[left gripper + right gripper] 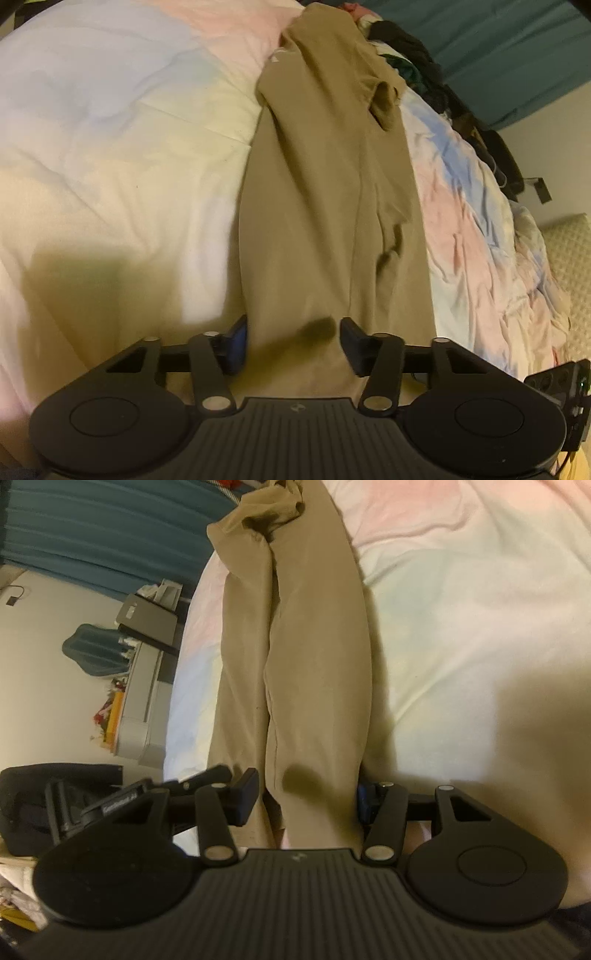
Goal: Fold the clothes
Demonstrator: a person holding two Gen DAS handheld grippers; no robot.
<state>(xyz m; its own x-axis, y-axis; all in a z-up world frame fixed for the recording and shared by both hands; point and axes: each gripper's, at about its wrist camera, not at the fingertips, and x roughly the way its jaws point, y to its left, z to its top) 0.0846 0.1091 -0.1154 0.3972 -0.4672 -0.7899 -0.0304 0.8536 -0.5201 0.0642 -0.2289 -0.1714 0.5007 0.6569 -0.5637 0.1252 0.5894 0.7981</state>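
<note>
Garment: a tan garment (325, 206) lies lengthwise on the bed, a long strip running away from both cameras; which kind of clothing it is cannot be told.
Left gripper (293, 341): its near end of the cloth sits between the jaws. The jaws stand partly apart; whether the pads press the fabric is not clear, as the cloth is blurred there.
Right gripper (306, 794): the tan cloth (295, 646) passes between its jaws too, filling most of the gap. The blue pad (364, 797) is at the cloth's right edge and the left finger is just beside its left edge; a true pinch cannot be told.
Far end: in the left view the cloth bunches into a folded flap near the top; in the right view it crumples at the top and is cut off by the frame.
Bed: a pastel quilt (122, 155), wrinkled, with wide bare room on one long side of the garment.
Other side: in the left view, a rumpled stretch of quilt, then a dark pile of clothes (413, 48) along the bed's edge.
Bed edge: in the right view the mattress ends close beside the garment; beyond it stand a grey printer (144, 686) and a teal curtain (103, 528).
Hard to see: the cloth under each gripper body is hidden; a dark shadow falls on it between the jaws.
</note>
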